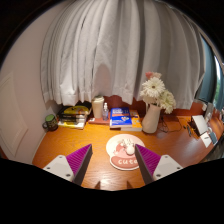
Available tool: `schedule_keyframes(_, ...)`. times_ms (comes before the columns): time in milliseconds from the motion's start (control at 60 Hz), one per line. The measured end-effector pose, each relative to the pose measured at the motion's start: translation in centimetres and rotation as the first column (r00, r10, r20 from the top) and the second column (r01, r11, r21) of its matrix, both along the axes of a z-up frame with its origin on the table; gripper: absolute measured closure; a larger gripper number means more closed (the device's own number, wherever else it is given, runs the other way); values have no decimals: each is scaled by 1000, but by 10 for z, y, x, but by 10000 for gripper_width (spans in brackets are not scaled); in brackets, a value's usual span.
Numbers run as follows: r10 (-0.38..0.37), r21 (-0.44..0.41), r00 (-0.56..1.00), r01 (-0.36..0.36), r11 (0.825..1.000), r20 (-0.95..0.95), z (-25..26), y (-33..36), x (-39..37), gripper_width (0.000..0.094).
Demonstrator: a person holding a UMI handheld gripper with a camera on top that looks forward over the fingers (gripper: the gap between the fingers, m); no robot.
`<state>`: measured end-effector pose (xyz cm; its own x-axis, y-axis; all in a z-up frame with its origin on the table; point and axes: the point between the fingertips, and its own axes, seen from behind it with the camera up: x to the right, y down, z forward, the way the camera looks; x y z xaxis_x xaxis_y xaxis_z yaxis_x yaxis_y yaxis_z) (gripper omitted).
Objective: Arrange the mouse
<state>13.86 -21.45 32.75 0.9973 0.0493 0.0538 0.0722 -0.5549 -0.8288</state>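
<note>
Gripper view: jaws (112,160) open, holding nothing. Mouse (129,148) rests on a round pink mat (122,155) on the wooden surface (60,148), between and just ahead of the fingers. Risk: mouse is small and rounded; an off-centre closure could squirt it off the mat. Obstacles beyond: flower vase (152,116), blue book (121,118), cup (99,106), stacked books (72,117). A long reach could tip the vase.
</note>
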Motion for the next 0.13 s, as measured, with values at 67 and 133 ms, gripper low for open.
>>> schedule_keyframes(67, 6, -4, 1000, -6, 1000, -6, -3, -10, -8, 76)
schedule_keyframes(133, 12, -5, 1000, -12, 1000, -13, -4, -19, -15, 76)
